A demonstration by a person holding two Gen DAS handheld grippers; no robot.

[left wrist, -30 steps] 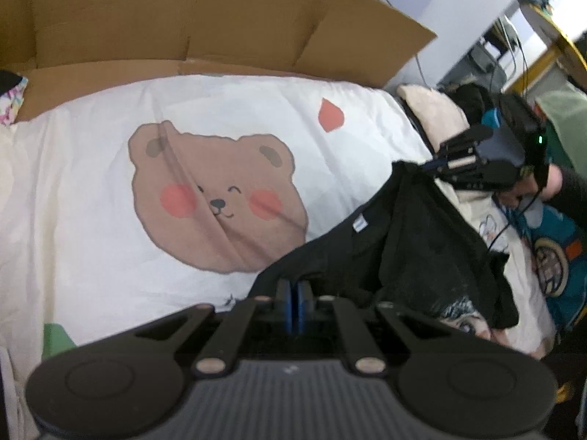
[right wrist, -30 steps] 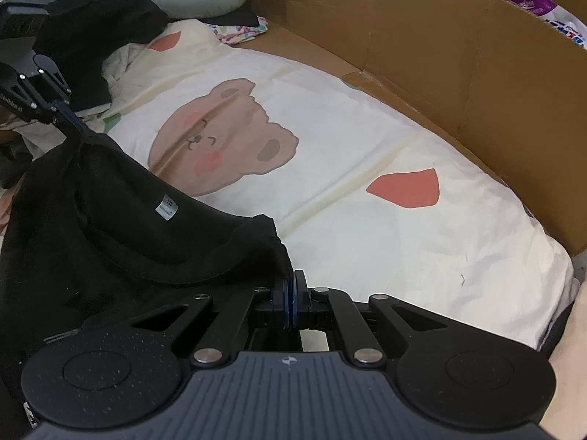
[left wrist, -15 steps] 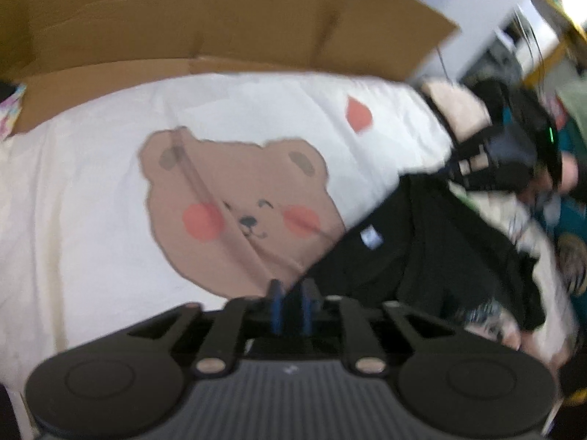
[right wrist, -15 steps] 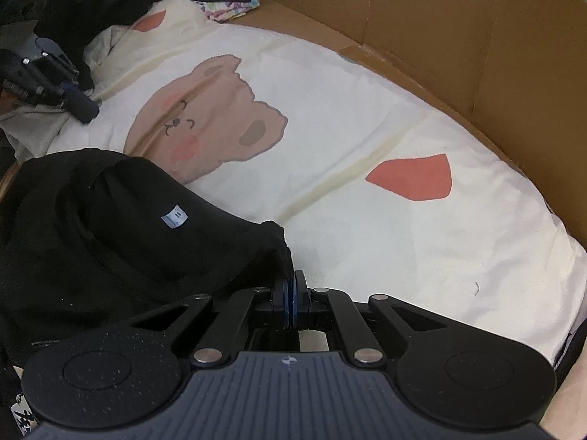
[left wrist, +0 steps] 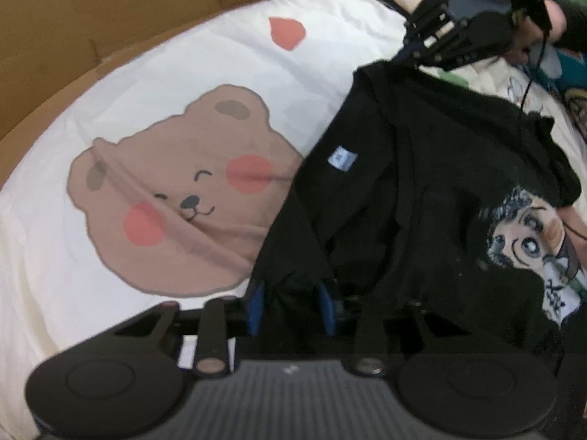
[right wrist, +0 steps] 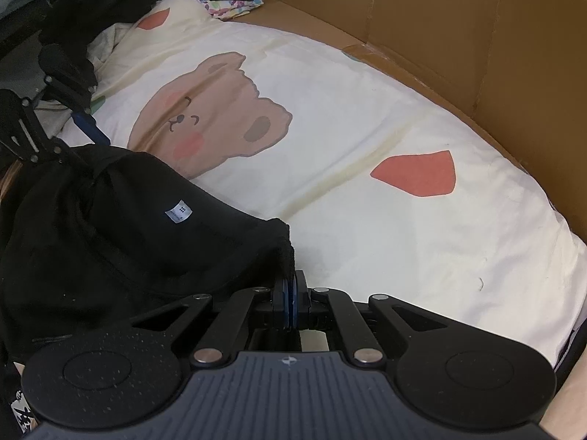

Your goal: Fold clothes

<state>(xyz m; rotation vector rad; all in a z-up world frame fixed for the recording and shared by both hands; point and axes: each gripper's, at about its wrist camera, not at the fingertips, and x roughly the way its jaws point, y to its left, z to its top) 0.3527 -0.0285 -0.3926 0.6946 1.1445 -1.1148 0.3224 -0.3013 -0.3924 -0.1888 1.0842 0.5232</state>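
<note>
Black t-shirt [left wrist: 422, 168] lies bunched on the bear-print sheet [left wrist: 176, 190], w/ its printed cartoon face [left wrist: 528, 242] showing at one edge and the neck label [right wrist: 178, 212] up. Left gripper [left wrist: 291, 306]: fingers opening, apart, black fabric between the blue pads, not pinched. Right gripper [right wrist: 290, 293]: fingers closed tight on a shirt edge. Cardboard wall [right wrist: 458, 29] runs along the sheet's far side.

Bed under a cream bear-print sheet [right wrist: 348, 117], crumpled black shirt [right wrist: 110, 227] lying at its near edge, cardboard wall [right wrist: 458, 36] along the far edge
</note>
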